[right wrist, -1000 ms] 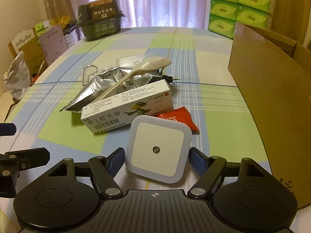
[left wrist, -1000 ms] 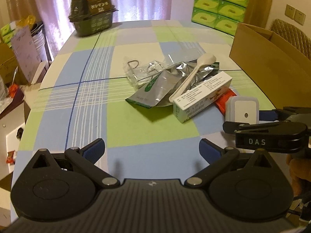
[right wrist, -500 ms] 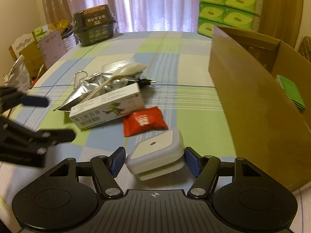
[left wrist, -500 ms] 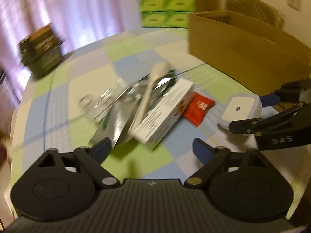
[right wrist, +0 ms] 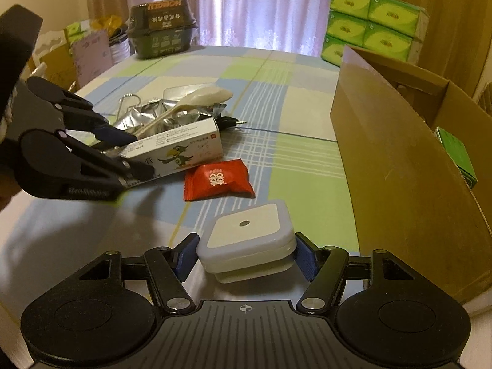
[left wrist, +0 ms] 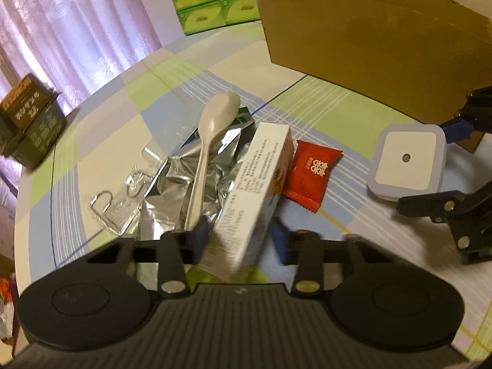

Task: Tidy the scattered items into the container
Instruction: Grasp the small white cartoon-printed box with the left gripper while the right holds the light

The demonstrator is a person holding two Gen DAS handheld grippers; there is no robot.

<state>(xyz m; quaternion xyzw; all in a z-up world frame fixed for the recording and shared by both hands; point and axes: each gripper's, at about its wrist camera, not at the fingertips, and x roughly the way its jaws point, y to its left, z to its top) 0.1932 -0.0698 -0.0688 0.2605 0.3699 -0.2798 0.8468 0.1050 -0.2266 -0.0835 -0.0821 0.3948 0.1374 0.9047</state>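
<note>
A white ointment box (left wrist: 258, 178) lies on a pile with a white spoon (left wrist: 212, 129) and a silver foil pouch (left wrist: 172, 190). My left gripper (left wrist: 240, 236) has its blue-padded fingers (left wrist: 201, 233) pressed on the near end of that box (right wrist: 184, 144), also seen from the right wrist view as the left gripper (right wrist: 126, 153). My right gripper (right wrist: 246, 256) is shut on a square white night light (right wrist: 246, 236), held low beside the open cardboard box (right wrist: 399, 178). A red snack packet (right wrist: 218, 180) lies flat between the pile and the night light (left wrist: 406, 160).
A clear hook package (left wrist: 113, 212) lies left of the pouch. Green tissue boxes (right wrist: 369, 27) are stacked behind the cardboard box, which holds a green item (right wrist: 455, 153). A dark noodle bowl (right wrist: 163, 27) stands at the far edge of the checked tablecloth (right wrist: 276, 70).
My left gripper swung right and forward onto the pile and closed its fingers on the ointment box. The right gripper drew back with the night light, now lying flat near the cardboard box.
</note>
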